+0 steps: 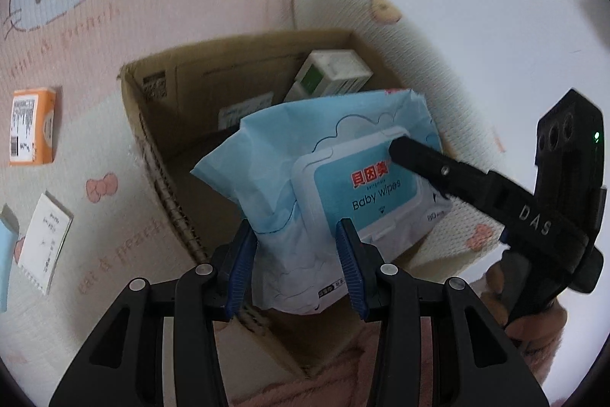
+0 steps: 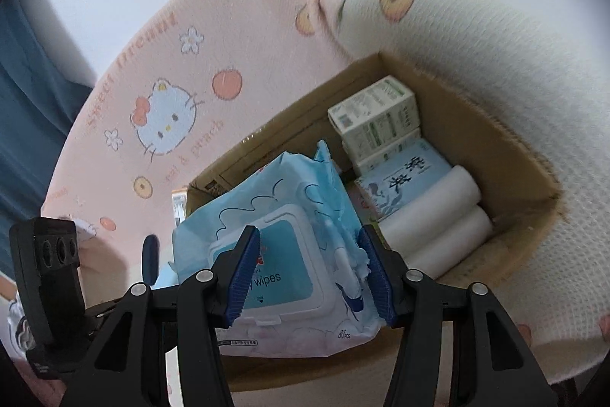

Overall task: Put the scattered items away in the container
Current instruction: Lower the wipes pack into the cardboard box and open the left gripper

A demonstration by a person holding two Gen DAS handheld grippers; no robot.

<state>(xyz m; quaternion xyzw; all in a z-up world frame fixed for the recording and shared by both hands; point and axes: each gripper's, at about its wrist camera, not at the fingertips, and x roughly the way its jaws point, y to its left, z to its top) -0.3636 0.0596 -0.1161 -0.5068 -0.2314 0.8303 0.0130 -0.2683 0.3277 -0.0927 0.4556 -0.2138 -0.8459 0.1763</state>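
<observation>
nearest, a blue pack of baby wipes [image 1: 335,178] pinched at one end by the left gripper [image 1: 297,254] and at the other by the right gripper [image 2: 309,273], blue pads [image 2: 244,273] pressing its soft sides, held over the near edge of the open cardboard box [image 2: 514,147]. inside the box, two white rolls [image 2: 438,216], a blue tissue pack [image 2: 404,185] and white-green cartons [image 2: 377,117]. beyond, on the pink cartoon-cat blanket [image 1: 76,25], an orange packet [image 1: 32,126] and a white notepad [image 1: 45,243].
</observation>
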